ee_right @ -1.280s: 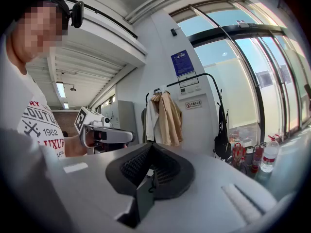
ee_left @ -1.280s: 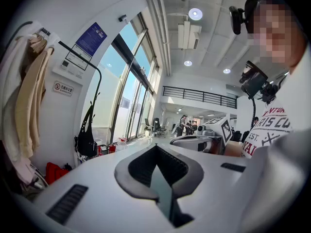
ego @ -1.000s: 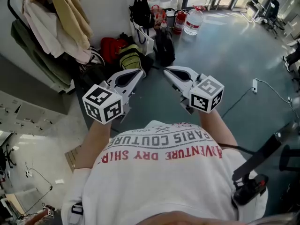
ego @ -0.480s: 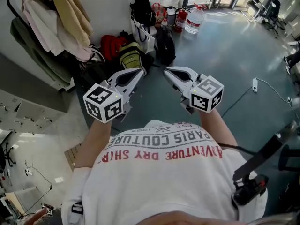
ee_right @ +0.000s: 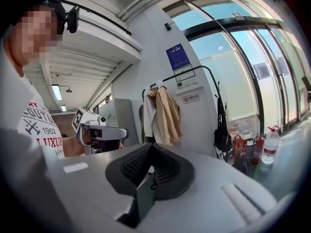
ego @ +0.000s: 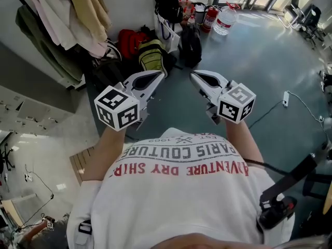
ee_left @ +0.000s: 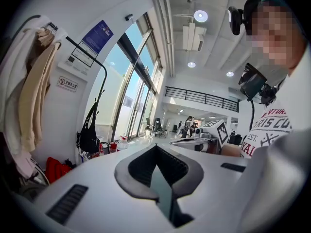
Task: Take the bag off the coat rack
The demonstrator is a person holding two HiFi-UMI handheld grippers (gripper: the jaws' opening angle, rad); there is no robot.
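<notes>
A black bag [ego: 168, 4] hangs by its straps from the coat rack against the white wall; it also shows in the left gripper view [ee_left: 89, 137] and the right gripper view [ee_right: 222, 135]. Beige and white coats [ego: 78, 14] hang on the rack's left side. My left gripper [ego: 158, 75] and right gripper [ego: 193, 75] are held side by side at chest height, well short of the bag, both pointing toward it. Each is shut with nothing between its jaws, as the left gripper [ee_left: 156, 147] and right gripper [ee_right: 151, 145] show in their own views.
On the floor under the rack lie a red backpack [ego: 132, 38], a yellow-green backpack [ego: 151, 56] and a black backpack [ego: 191, 44]. Fire extinguishers [ego: 210, 17] and a water jug [ego: 226, 19] stand behind. A grey cabinet [ego: 31, 92] is at left, a power strip [ego: 285, 98] at right.
Both grippers sit a little higher and further right in the head view, and the rack and floor bags have shifted right. Their jaws stay shut.
</notes>
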